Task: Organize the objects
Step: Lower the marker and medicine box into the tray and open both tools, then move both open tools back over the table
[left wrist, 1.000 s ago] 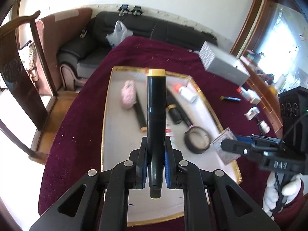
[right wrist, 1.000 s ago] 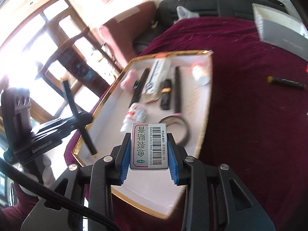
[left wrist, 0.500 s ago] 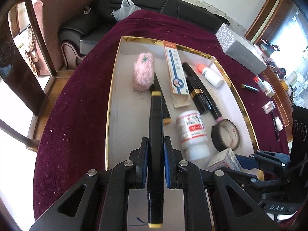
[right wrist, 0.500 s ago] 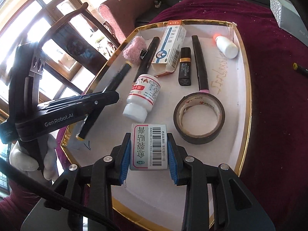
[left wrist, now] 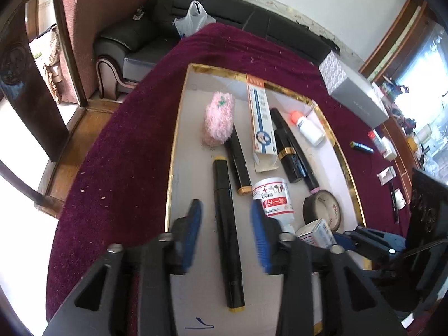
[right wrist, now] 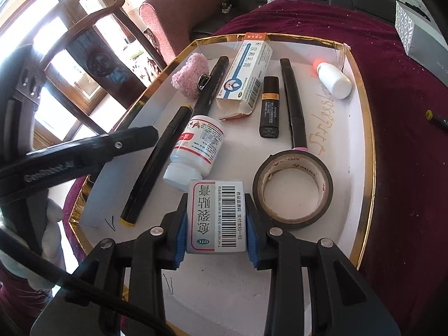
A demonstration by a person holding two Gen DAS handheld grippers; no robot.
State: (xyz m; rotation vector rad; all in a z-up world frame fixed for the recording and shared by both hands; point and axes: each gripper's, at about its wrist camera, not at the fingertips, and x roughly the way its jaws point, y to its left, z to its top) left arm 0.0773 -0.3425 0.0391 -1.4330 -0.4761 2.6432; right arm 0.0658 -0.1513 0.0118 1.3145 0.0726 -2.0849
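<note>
tray [right wrist: 361, 89]: we see a matt white board floor with a shiny gold foil rim
tablecloth [left wrist: 117, 151]: we note deep red pile cloth, linty
marker [left wrist: 226, 232]: glossy black plastic
pouch [left wrist: 218, 120] at 12 o'clock of the marker: fuzzy pink
tape roll [right wrist: 292, 190]: we read dull black film on a paper core
small box [right wrist: 215, 218]: smooth printed card

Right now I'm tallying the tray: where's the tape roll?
Right wrist view: the tape roll lies flat in the tray, right of the held box.
</note>
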